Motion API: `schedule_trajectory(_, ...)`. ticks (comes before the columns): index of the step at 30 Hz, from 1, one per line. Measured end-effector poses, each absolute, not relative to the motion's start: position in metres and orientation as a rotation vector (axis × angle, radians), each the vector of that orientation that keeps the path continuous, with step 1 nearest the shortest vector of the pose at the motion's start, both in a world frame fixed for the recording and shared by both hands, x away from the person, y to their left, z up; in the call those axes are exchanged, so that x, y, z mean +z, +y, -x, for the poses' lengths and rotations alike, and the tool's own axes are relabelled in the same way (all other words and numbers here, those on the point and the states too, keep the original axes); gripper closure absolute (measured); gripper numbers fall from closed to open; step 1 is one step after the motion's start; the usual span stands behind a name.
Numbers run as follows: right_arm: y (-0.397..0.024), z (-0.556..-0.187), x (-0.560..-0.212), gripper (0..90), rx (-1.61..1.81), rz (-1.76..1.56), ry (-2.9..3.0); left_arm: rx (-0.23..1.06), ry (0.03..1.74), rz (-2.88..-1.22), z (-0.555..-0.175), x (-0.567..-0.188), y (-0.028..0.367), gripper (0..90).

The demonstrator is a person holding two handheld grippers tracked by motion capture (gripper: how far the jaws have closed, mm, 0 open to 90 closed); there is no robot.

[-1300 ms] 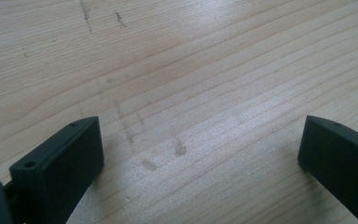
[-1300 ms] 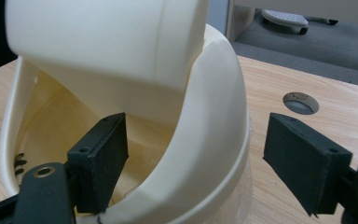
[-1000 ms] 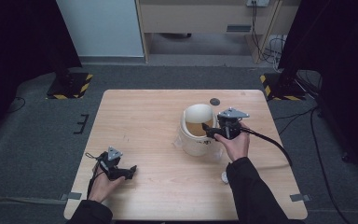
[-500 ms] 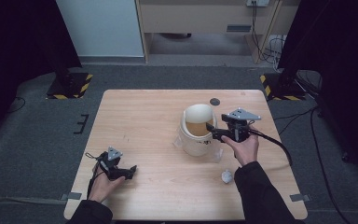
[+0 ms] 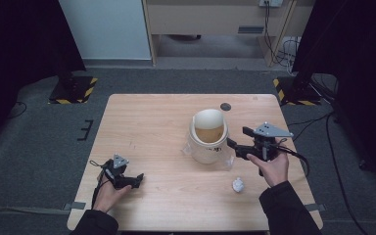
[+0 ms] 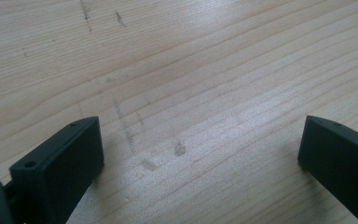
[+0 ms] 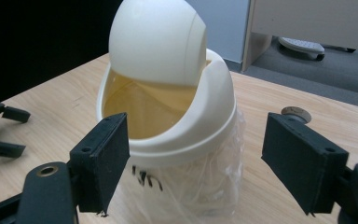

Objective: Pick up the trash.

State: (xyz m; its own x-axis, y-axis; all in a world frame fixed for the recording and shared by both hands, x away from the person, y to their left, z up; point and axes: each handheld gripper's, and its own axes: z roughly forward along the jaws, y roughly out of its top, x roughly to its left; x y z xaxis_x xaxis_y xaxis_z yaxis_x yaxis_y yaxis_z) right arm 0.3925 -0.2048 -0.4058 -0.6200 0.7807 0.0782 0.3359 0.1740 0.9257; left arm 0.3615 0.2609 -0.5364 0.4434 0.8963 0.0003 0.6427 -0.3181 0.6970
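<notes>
A small white swing-lid bin (image 5: 208, 137) with a clear plastic liner stands mid-table, its domed lid (image 7: 156, 42) tipped back so the yellowish inside shows. Just right of the bin, my right gripper (image 5: 239, 138) points at it; its jaws have just been opening and stand open, with nothing between them (image 7: 193, 158). A crumpled white paper ball (image 5: 238, 184) lies on the table in front of that hand. Near the front left of the table my left gripper (image 5: 138, 180) rests low over bare wood, open and empty (image 6: 200, 158).
The light wooden table (image 5: 152, 122) has grey carpet all around it. A small dark round disc (image 5: 225, 106) sits near the far edge behind the bin. A cable trails from the right gripper off the right edge. Black stands flank the table's far corners.
My right hand has drawn back to the right, away from the bin's top, and risen a little. The left hand has stayed put.
</notes>
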Motion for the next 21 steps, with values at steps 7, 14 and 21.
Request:
schedule_trajectory(7,-0.221,-0.378,-0.420,22.6,1.422,-1.050,2.050,0.522,1.285,-2.070,-0.361,-0.536,0.261,0.0)
schedule_trajectory(14,-0.231,-0.368,-0.438,22.2,1.370,-1.048,2.110,0.522,1.285,-2.070,-0.361,-0.536,0.261,0.0)
schedule_trajectory(21,-0.240,-0.357,-0.449,22.7,1.338,-1.055,2.154,0.523,1.285,-2.069,-0.361,-0.536,0.261,0.0)
